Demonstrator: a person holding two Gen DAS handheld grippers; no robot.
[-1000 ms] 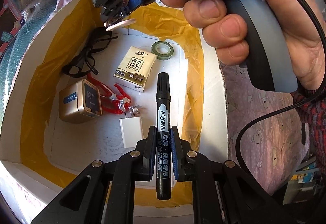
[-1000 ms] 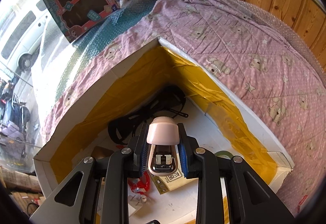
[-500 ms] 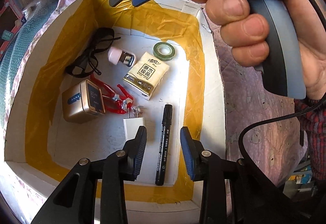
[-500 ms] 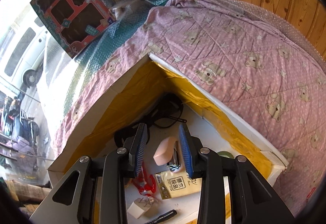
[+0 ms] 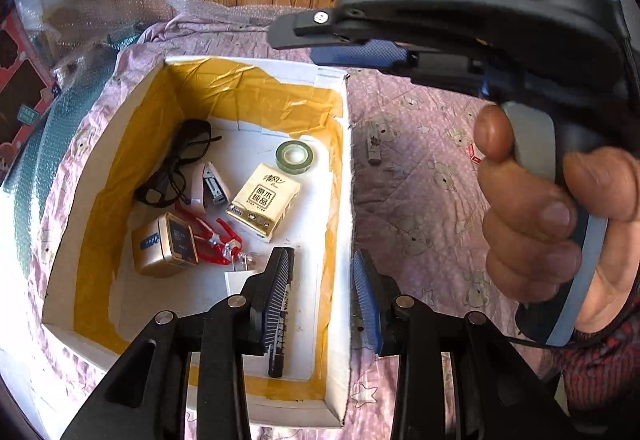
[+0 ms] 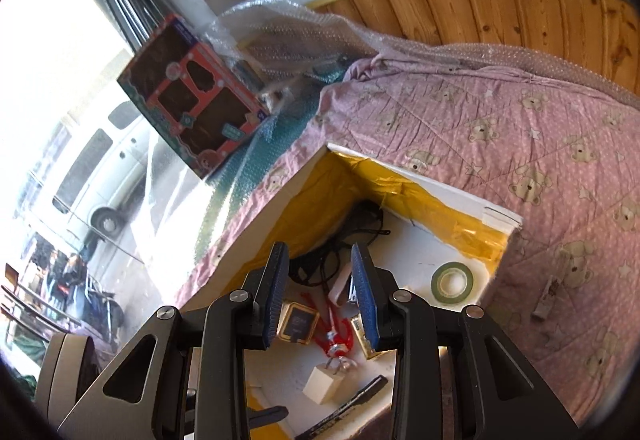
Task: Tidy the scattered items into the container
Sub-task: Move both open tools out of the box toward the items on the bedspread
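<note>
A white box (image 5: 345, 200) lined with yellow tape sits on a pink bedspread. Inside lie a black marker (image 5: 282, 324), a pink stapler (image 5: 204, 186), black glasses (image 5: 176, 164), a green tape roll (image 5: 294, 157), a tissue pack (image 5: 264, 202), a gold box (image 5: 164, 250), red pliers (image 5: 212, 236) and a white charger (image 5: 236, 280). My left gripper (image 5: 320, 280) stands open over the box's right wall, holding nothing. My right gripper (image 6: 319, 272) is open and empty above the box's near-left side. A small grey stick (image 5: 374, 148) lies on the bedspread just right of the box, also visible as the stick (image 6: 546, 300).
A hand (image 5: 540, 220) holds the right gripper's handle at the right of the left wrist view. Bubble wrap and a red toy box (image 6: 192, 92) lie beyond the box by a window. A wooden headboard (image 6: 520, 12) bounds the far side.
Both grippers opened: the left let the marker drop into the box, the right let the stapler drop beside the glasses. Both have since pulled up and back, the left drifting right.
</note>
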